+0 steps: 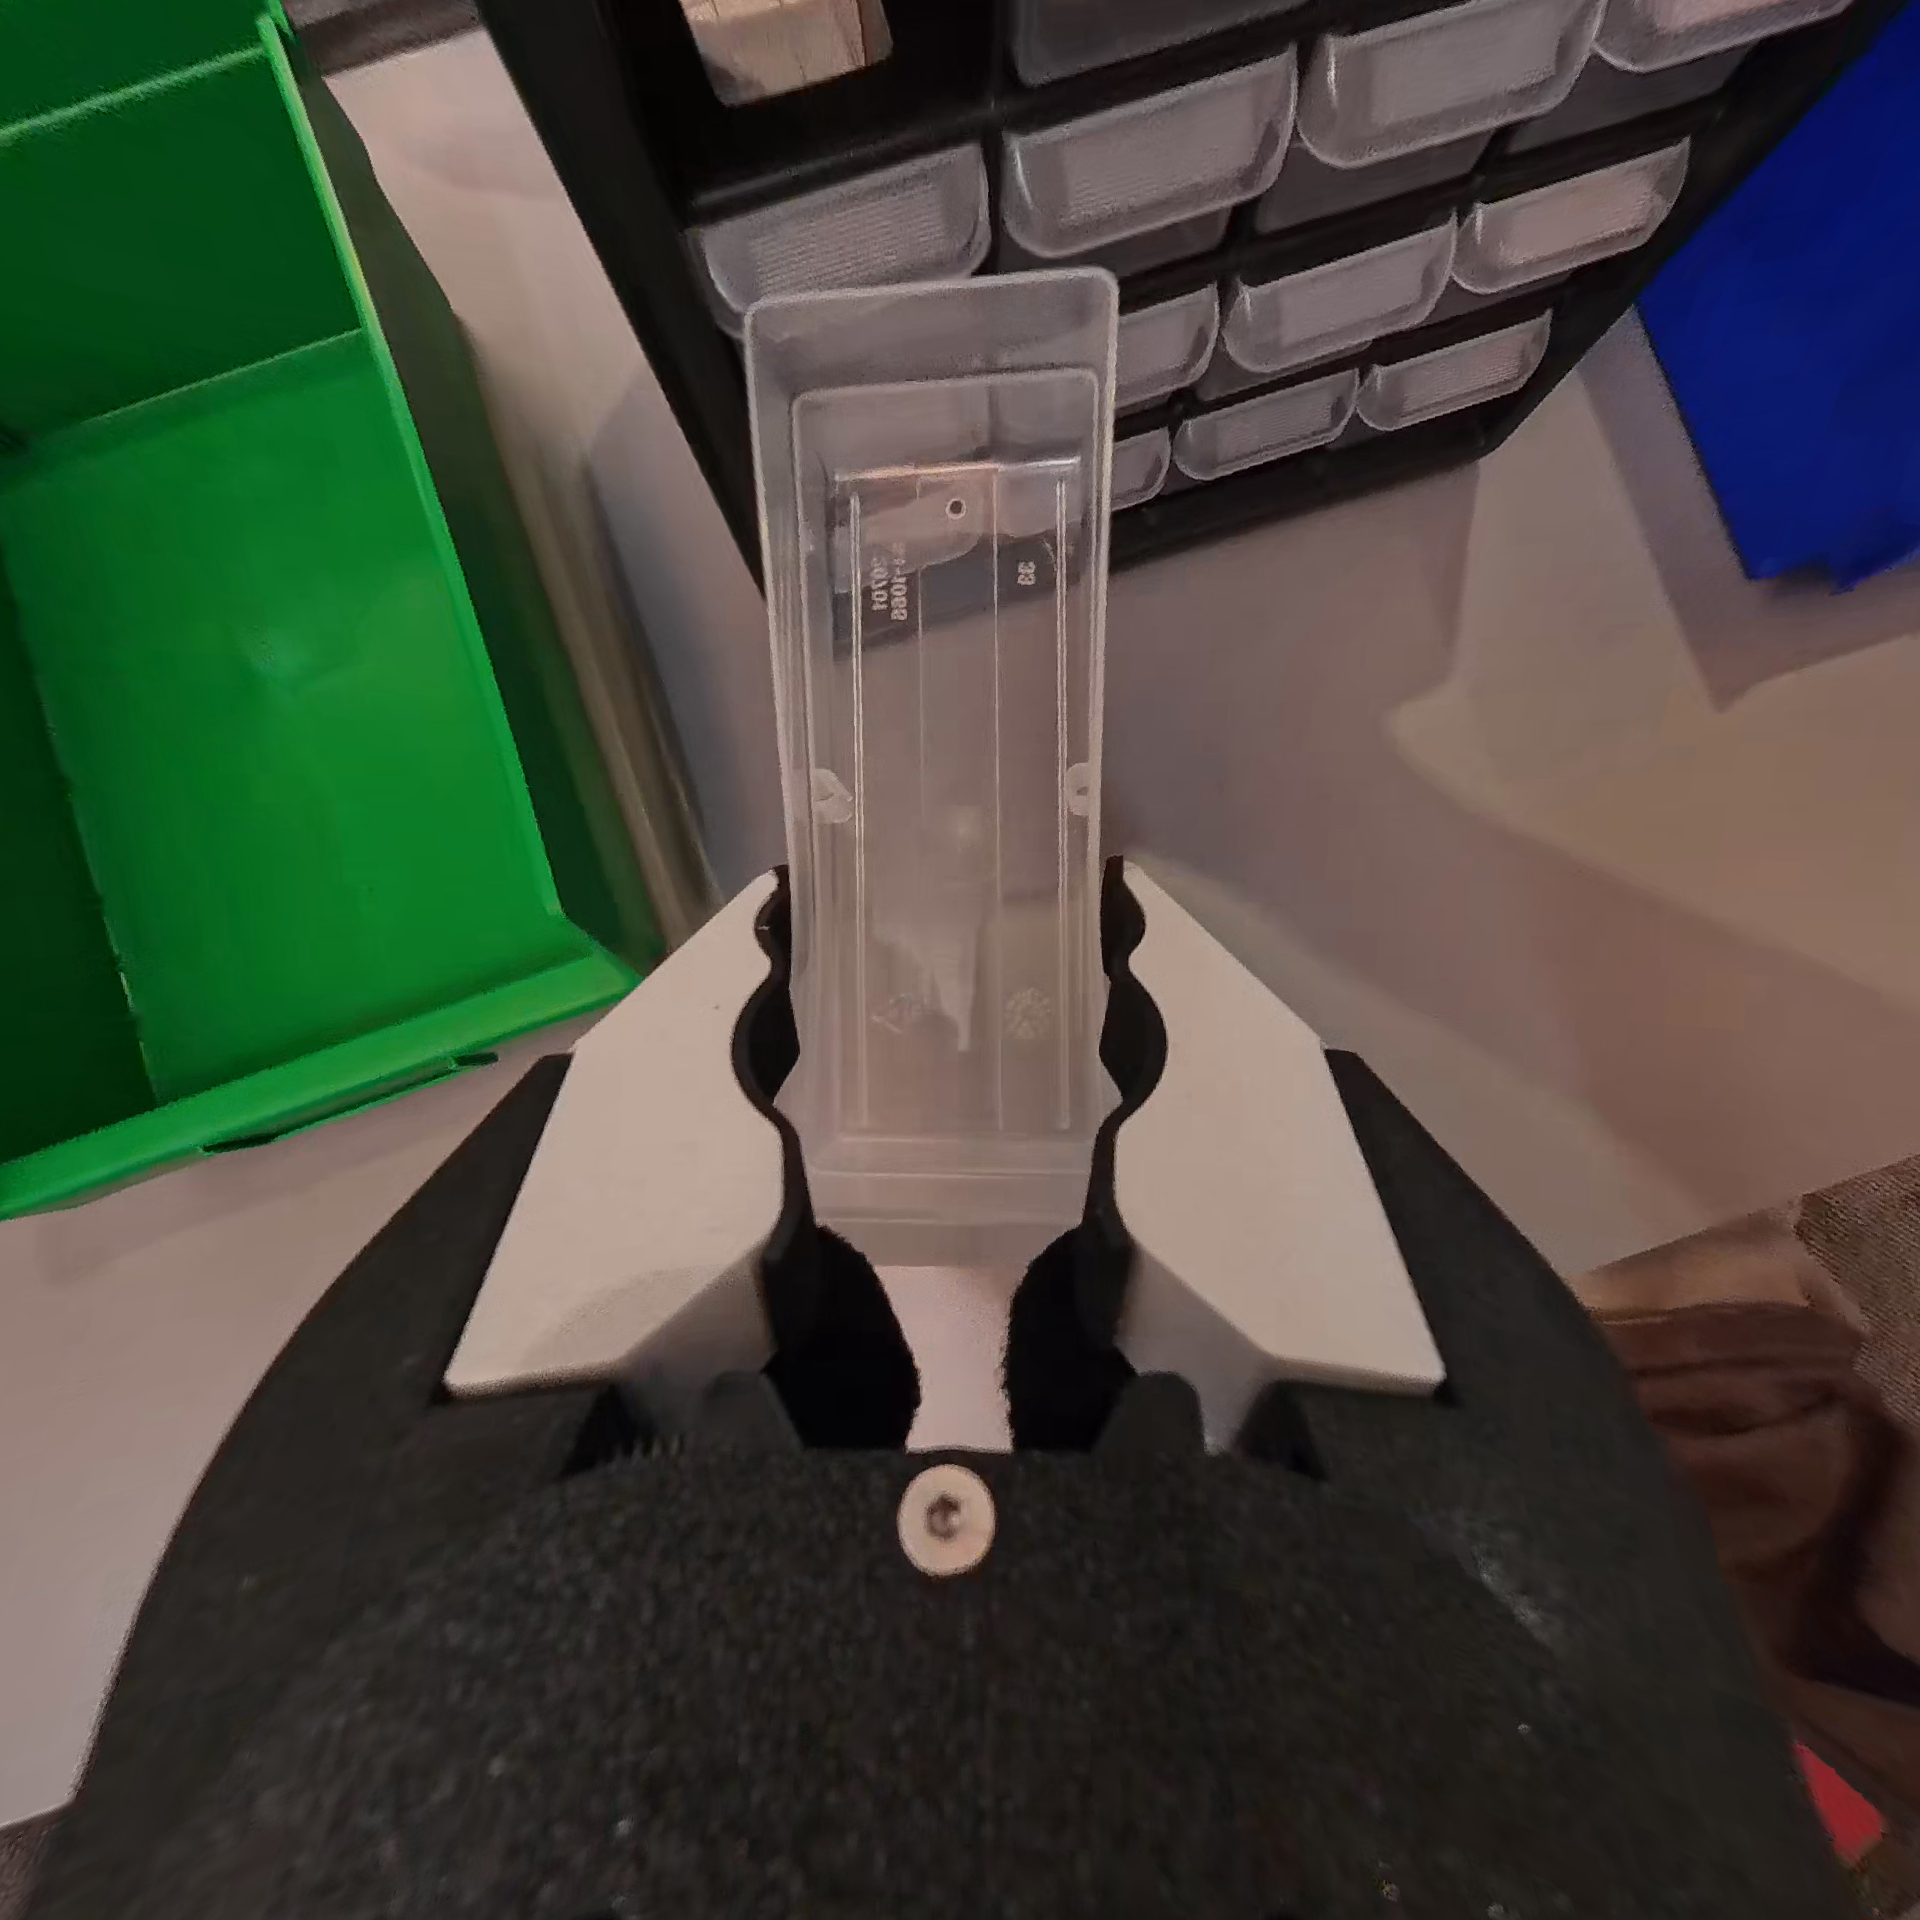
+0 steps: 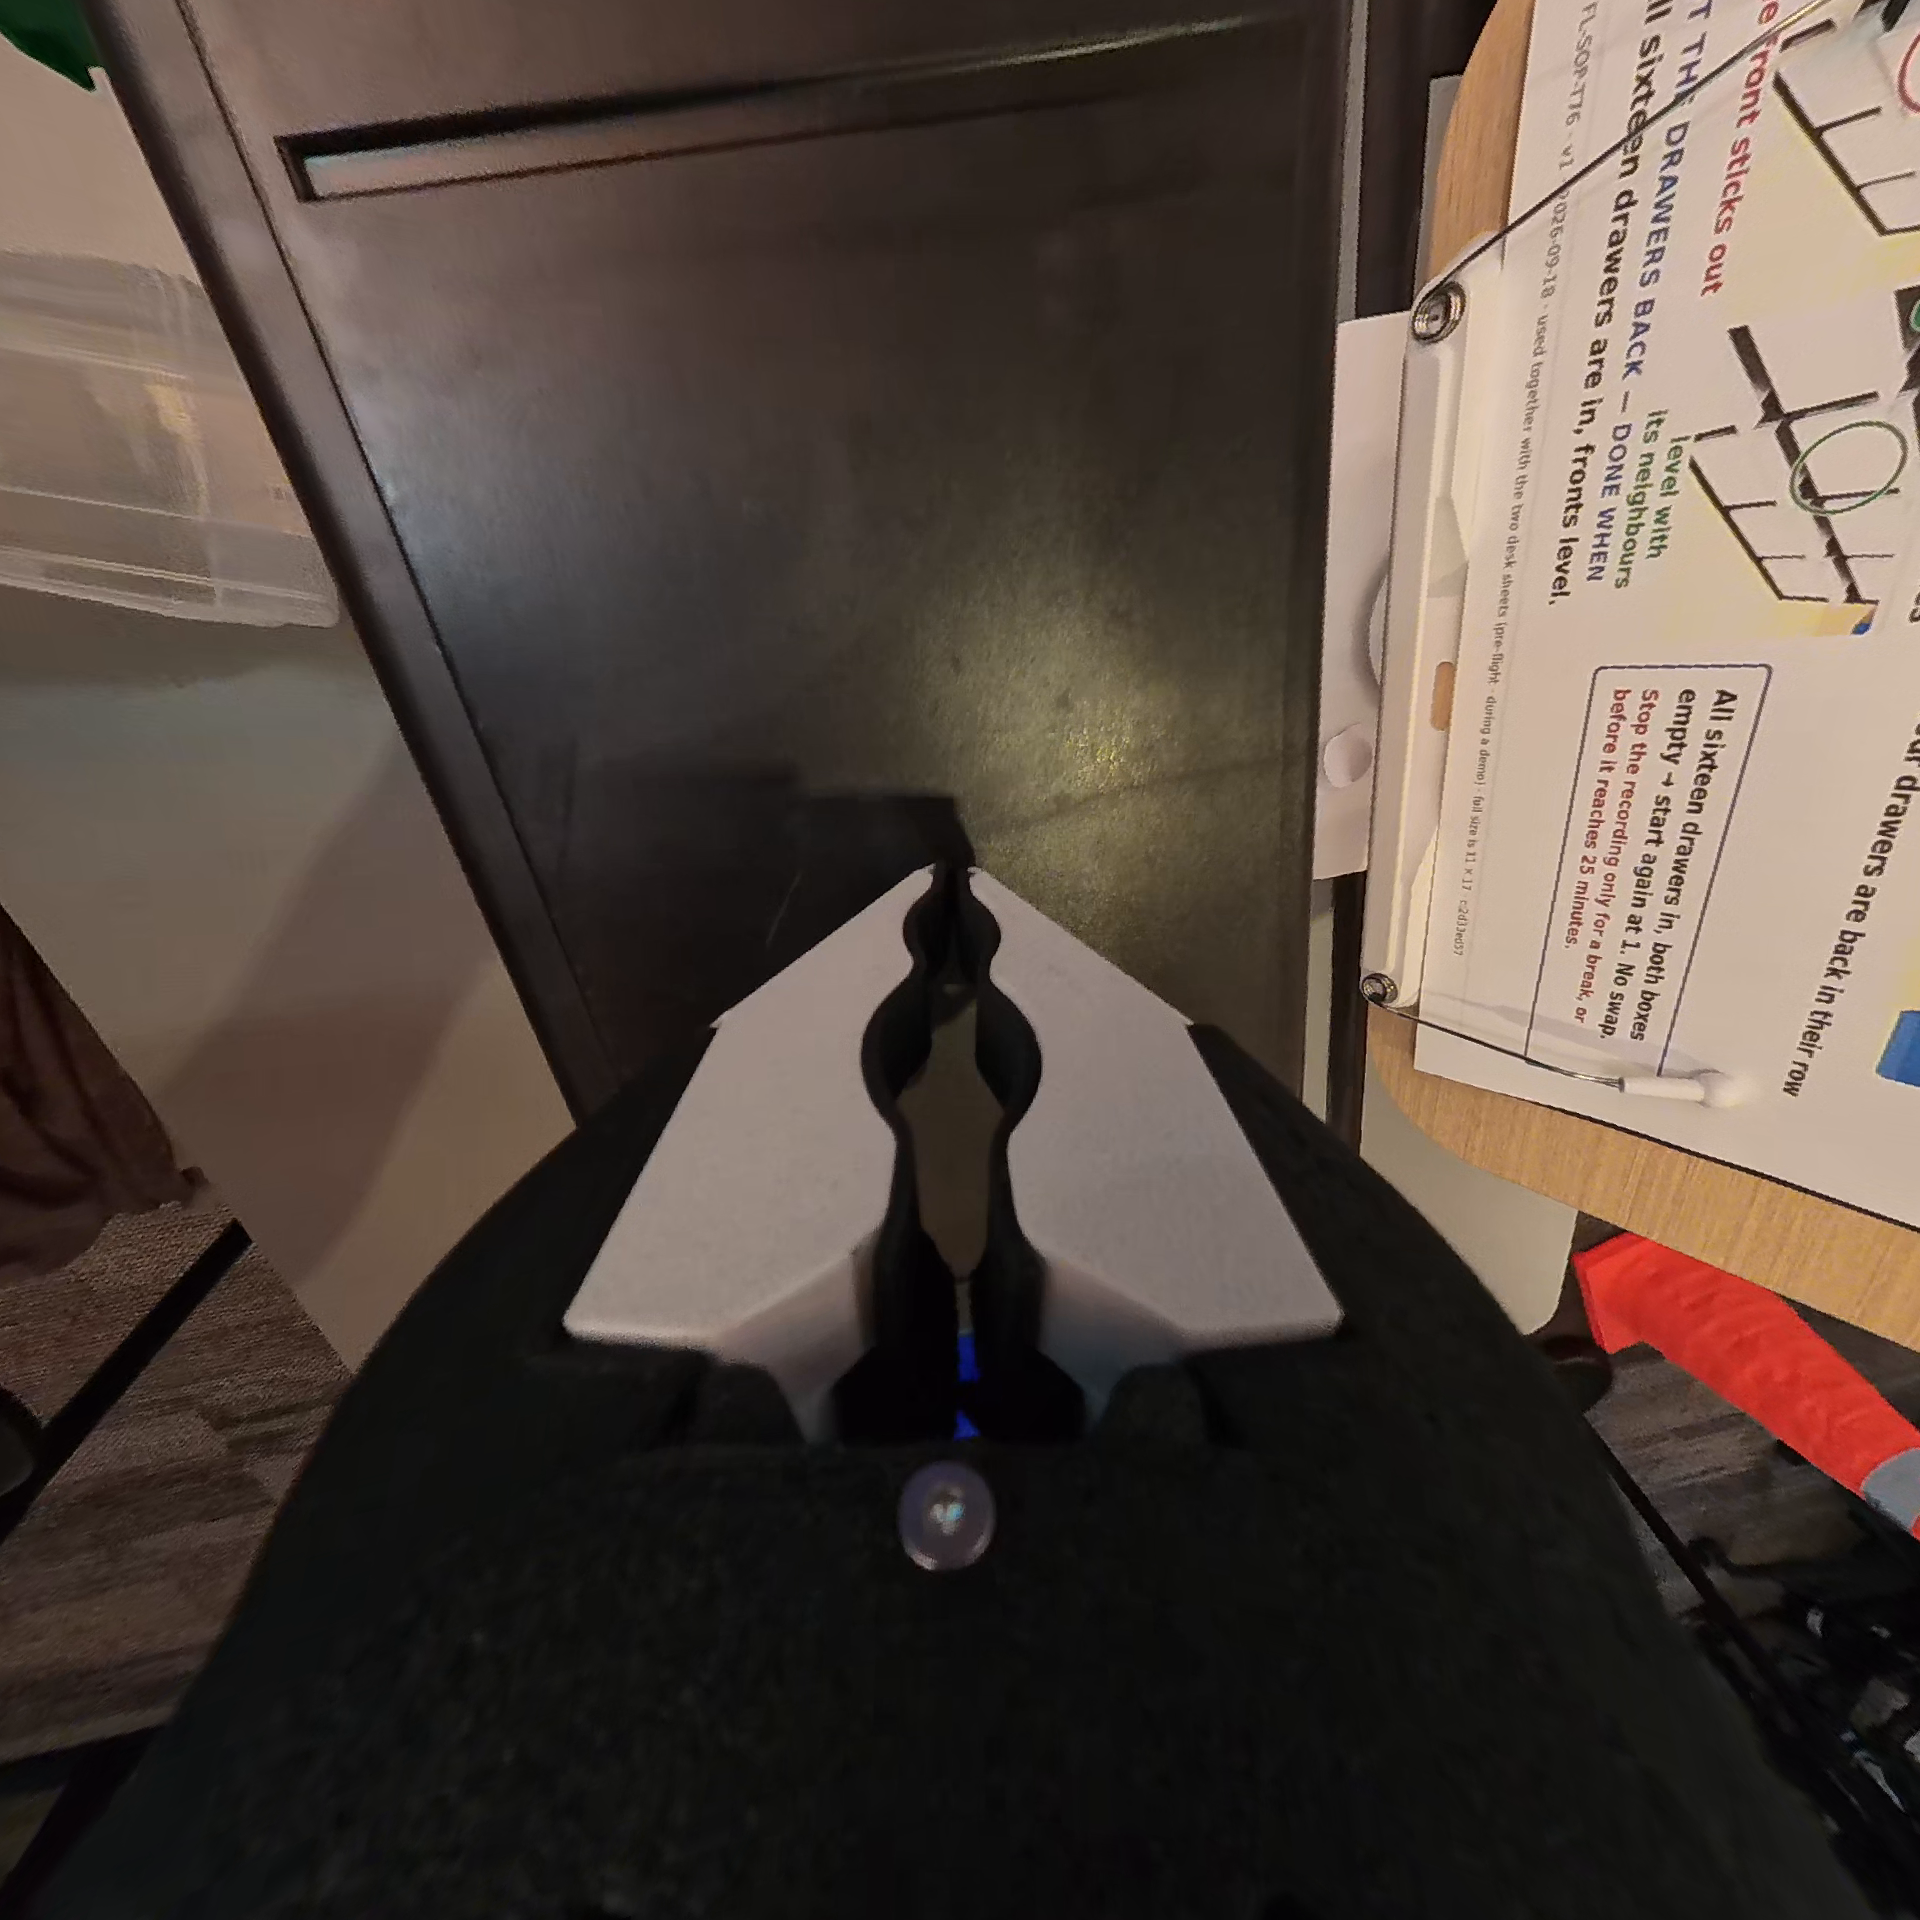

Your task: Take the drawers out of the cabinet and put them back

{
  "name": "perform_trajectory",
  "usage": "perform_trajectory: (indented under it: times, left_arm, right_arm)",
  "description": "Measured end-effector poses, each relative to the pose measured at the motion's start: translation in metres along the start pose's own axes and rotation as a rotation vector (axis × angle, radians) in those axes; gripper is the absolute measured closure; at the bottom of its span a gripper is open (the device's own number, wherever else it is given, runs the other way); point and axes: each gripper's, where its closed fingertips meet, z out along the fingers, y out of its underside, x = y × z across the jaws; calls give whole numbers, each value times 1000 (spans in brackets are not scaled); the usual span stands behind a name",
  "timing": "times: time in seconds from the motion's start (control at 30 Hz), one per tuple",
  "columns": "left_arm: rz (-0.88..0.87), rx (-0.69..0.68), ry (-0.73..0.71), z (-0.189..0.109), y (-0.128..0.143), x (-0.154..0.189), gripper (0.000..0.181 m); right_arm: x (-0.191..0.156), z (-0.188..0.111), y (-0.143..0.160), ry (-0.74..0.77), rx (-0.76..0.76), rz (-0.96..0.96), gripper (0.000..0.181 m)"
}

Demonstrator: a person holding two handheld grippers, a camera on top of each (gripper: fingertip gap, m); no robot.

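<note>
In the left wrist view the left tongs (image 1: pixel 943 997) pinch a clear plastic drawer (image 1: pixel 935 665) by its two long side walls, near the end closest to the camera. The drawer is a long narrow tray of see-through plastic with rounded corners and a raised rim; moulded marks show on its bottom. Nothing lies in it, and the white table (image 1: pixel 1351 790) and the foot of the cabinet show through the bottom. It is out of the cabinet and reaches up the middle of the frame toward the cabinet's lower left corner.

The black cabinet (image 1: pixel 1164 208) fills the top of that frame, its slots holding small clear drawers with frosted fronts. About a dozen fronts are in view, though the frame edge cuts some off. One slot at the top edge shows something pale and wood-coloured.

At the left stands a green bin (image 1: pixel 312 727) with an inner divider; the compartments that show look empty. A blue bin (image 1: pixel 1797 343) sits at the right edge, its inside out of view.

In the right wrist view the right tongs (image 2: pixel 951 883) are pressed nearly together with nothing between them, pointing at a dark flat panel (image 2: pixel 831 468) with a long slot near its top. A printed sheet (image 2: pixel 1662 623) is clipped to a wooden board (image 2: pixel 1475 1132) at the right.
</note>
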Motion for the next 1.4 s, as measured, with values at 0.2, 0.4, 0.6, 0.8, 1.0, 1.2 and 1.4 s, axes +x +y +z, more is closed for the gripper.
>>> perform_trajectory:
  times: [0.2,0.4,0.6,0.8,1.0,1.2,1.4]
  left_arm:
    - [-41,-67,-36,4,-12,-3,124]
    - [-54,-62,-137,2,-22,-2,124]
    - [-80,-78,-164,7,-37,0,124]
    - [-80,-123,-221,5,-39,-6,124]
    - [-119,-103,-194,4,-41,-3,125]
    - [-117,-124,-210,2,-44,-4,125]
    - [-152,-151,-180,4,-42,-3,125]
  right_arm:
    - [0,0,0,8,-1,11,181]
    - [0,0,0,8,30,30,181]
    - [0,0,0,5,43,40,181]
    - [0,0,0,-12,50,40,181]
    - [0,0,0,-11,65,27,181]
    - [0,0,0,-22,98,40,181]
    - [0,0,0,-21,101,42,181]
